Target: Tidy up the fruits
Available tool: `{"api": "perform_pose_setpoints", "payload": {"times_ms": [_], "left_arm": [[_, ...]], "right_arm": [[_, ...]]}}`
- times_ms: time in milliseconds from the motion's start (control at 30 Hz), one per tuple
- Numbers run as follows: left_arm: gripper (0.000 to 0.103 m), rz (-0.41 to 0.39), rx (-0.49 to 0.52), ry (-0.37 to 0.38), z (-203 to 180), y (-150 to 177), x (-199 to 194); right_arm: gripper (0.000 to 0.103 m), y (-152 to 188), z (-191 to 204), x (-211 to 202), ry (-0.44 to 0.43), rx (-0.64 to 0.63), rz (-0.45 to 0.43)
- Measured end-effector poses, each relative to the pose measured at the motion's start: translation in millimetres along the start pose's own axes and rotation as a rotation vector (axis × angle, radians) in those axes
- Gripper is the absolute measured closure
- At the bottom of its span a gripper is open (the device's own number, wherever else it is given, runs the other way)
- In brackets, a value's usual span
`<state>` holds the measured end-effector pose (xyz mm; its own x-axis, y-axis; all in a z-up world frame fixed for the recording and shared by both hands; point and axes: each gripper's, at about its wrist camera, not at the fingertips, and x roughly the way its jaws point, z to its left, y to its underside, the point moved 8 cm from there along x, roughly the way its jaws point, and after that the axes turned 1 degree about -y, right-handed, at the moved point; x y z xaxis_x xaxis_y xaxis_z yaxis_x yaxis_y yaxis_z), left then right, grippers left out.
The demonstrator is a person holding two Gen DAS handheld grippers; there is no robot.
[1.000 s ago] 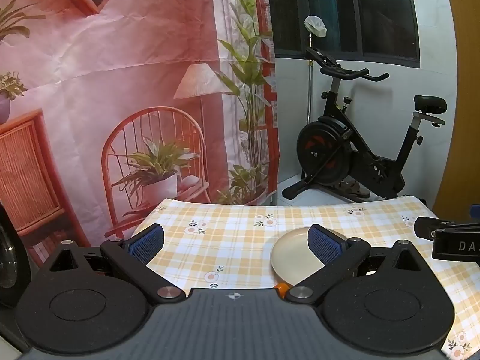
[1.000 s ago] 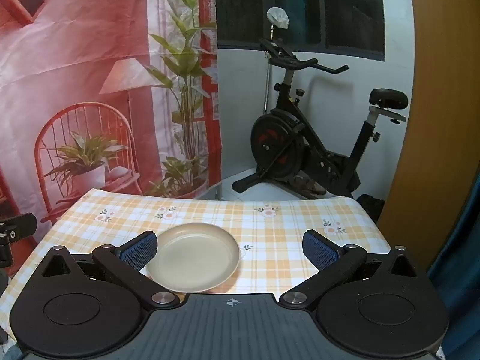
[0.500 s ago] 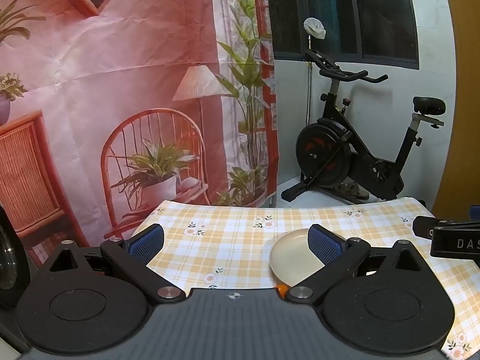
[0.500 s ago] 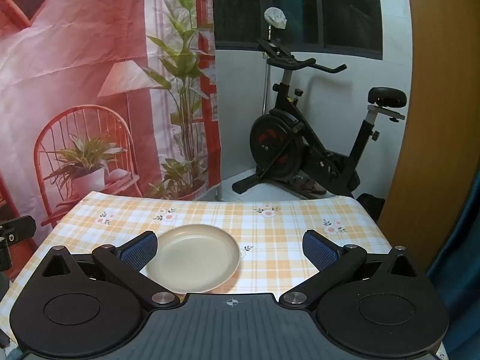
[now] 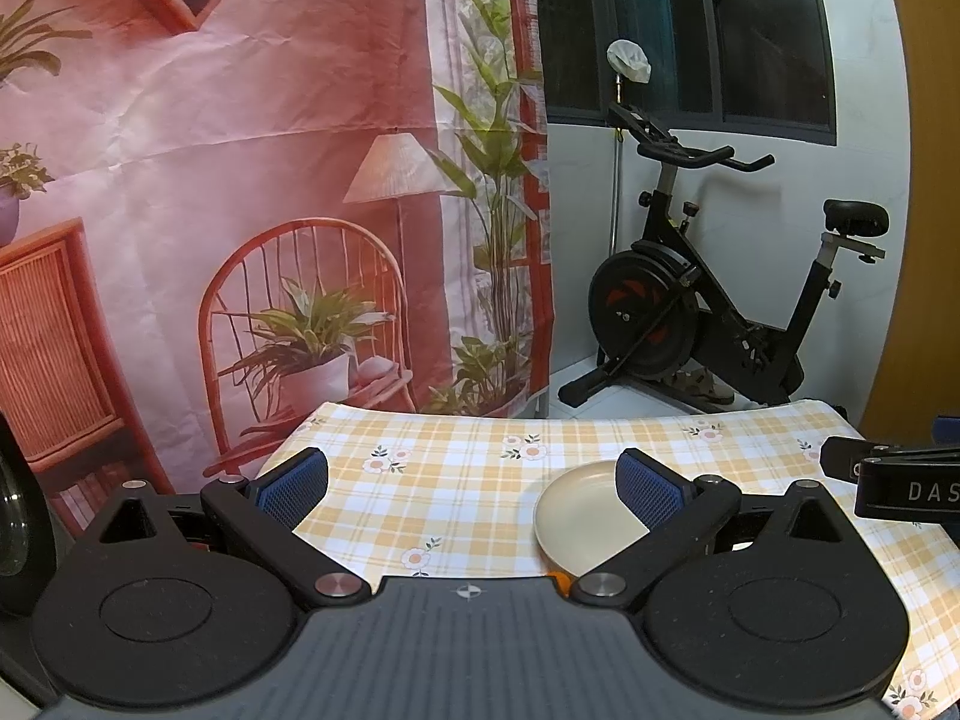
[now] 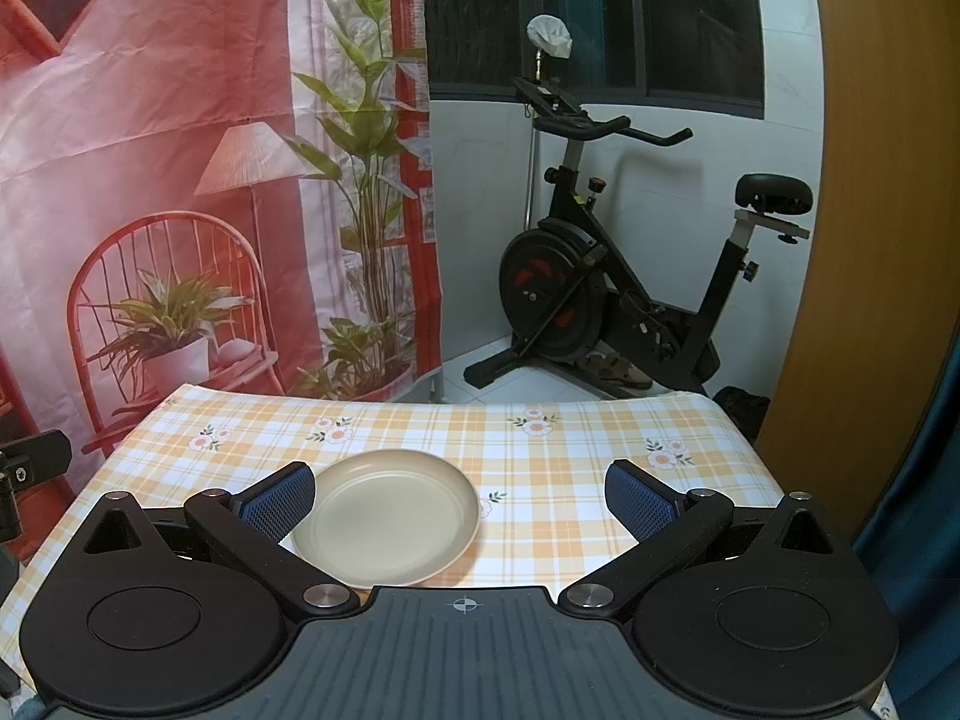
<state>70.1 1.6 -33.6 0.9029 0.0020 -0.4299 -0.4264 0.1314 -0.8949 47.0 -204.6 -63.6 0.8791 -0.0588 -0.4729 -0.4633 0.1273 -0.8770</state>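
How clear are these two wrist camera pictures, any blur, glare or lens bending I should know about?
Left wrist view: sharp, evenly lit, fisheye curves the tablecloth edge; the plate is partly hidden by the open left gripper. Right wrist view: equally sharp, no glare on the plate; the wooden panel bows, and the right gripper is open.

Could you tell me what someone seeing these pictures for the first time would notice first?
Probably the empty beige plate on the yellow checked tablecloth, just ahead of the open right gripper. Behind the table, a black exercise bike stands against the white wall, beside a red printed backdrop showing a chair and plants. In the left wrist view, the open left gripper hides all but a sliver of something orange.
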Motion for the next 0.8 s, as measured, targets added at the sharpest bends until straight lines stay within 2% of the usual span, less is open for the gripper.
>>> {"api": "perform_pose_setpoints", "payload": {"times_ms": [800], "left_arm": [[0.0, 0.006, -0.011, 0.016, 1.4, 1.9, 1.7]], "right_arm": [[0.0, 0.2, -0.2, 0.1, -0.001, 0.003, 0.0]]}}
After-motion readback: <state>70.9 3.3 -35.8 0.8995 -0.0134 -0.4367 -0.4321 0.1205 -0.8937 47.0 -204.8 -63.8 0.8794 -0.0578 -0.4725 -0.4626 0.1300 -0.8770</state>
